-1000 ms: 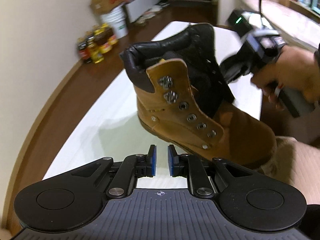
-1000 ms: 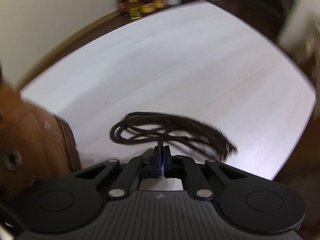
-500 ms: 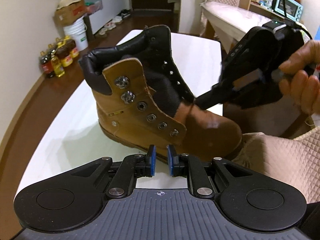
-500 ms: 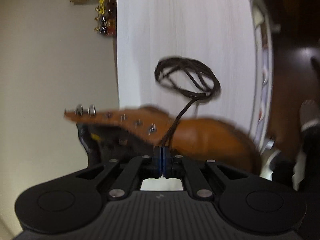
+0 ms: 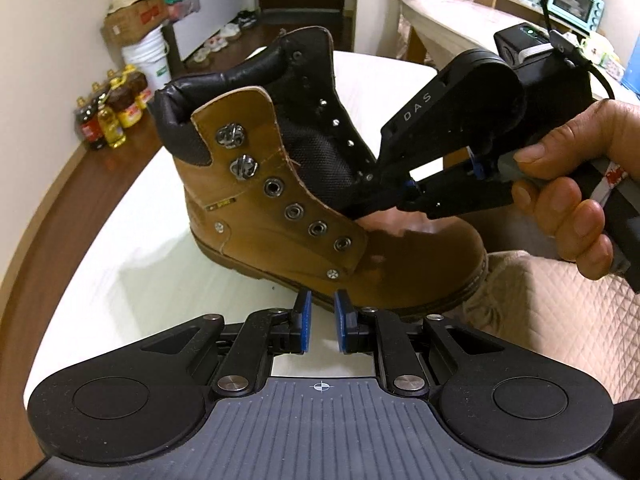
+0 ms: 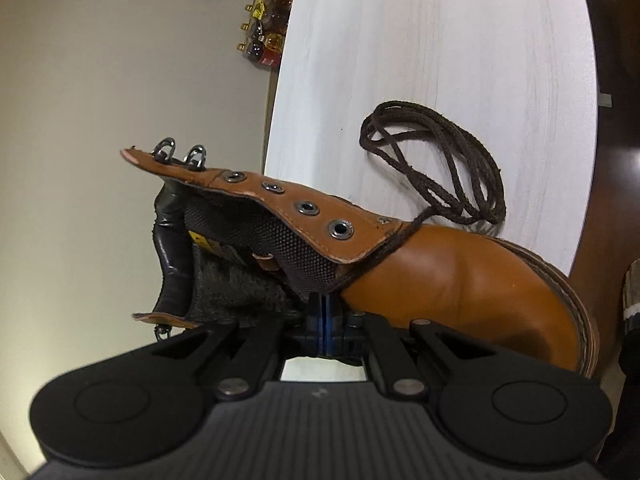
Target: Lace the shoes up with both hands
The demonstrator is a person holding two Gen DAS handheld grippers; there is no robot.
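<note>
Right claw [image 6: 325, 322] rolled, now at boot [image 5: 280, 200] tongue, pinching lace [image 6: 440, 160]

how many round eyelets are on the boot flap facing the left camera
4 round eyelets, in a row down the tan boot's near flap, below two hooks. The opposite flap's eyelets are partly hidden.

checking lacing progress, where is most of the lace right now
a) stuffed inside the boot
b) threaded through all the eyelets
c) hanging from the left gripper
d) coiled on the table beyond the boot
d: the lace lies coiled on the table beyond the boot, one strand running back to the shut right gripper; the eyelets are empty.
</note>
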